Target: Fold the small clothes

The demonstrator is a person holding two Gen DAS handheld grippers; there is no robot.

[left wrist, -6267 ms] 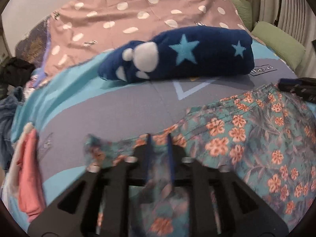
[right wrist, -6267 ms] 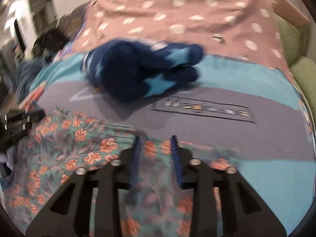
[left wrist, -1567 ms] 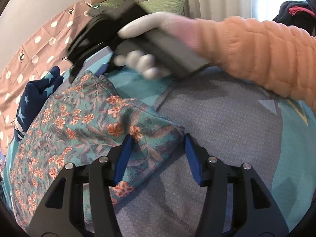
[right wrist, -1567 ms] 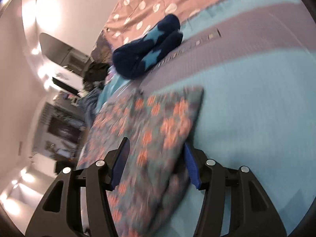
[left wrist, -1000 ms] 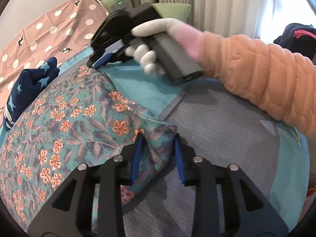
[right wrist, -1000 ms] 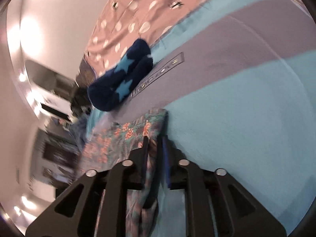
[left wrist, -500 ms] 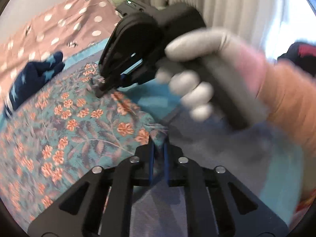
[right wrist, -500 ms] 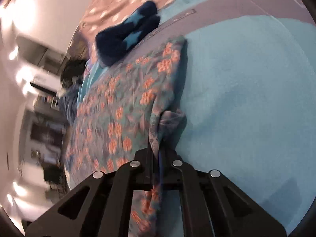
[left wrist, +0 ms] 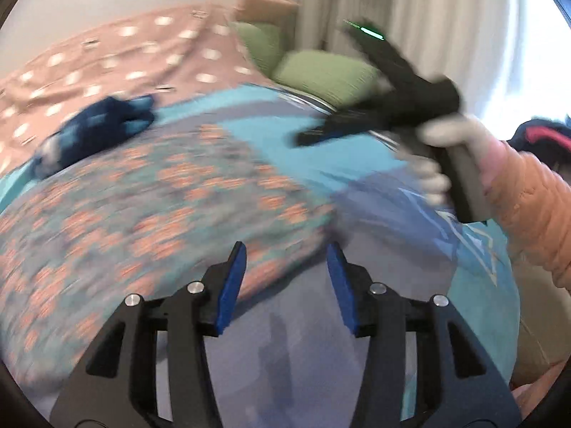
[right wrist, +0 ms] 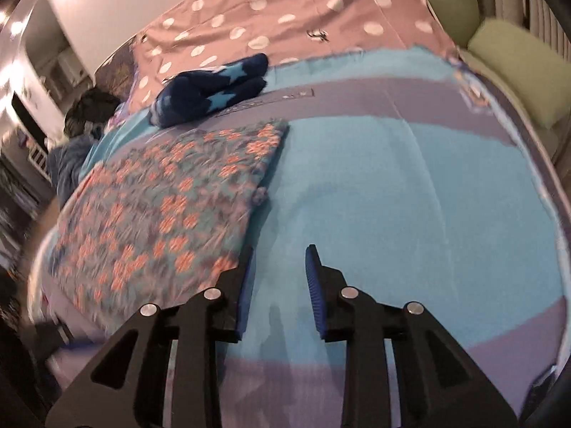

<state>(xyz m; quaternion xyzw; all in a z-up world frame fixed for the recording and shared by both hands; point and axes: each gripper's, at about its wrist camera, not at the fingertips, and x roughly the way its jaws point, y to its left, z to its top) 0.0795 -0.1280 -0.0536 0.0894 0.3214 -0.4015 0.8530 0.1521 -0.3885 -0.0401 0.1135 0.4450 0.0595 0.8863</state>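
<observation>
Bed (right wrist: 392, 178) (floral garment (right wrist: 171, 207), navy bundle (right wrist: 210, 91))

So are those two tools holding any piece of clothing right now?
No. Both the left tool and the right tool are open and hold nothing; the floral garment lies flat on the bed.

Showing matt woven cloth in floral garment (right wrist: 167, 210), lying ahead-left of right gripper (right wrist: 280, 260). Showing fleecy, soft nap on navy star-print bundle (right wrist: 210, 91) farther ahead. Spreading smooth matt fabric, teal and grey, as blanket (right wrist: 392, 185) beneath both tongs. Showing matt black plastic, bright metal screws and ribbed blue pads (left wrist: 232, 281) on left gripper (left wrist: 287, 267). Showing quilted, slightly shiny orange sleeve (left wrist: 528, 207) at right.
</observation>
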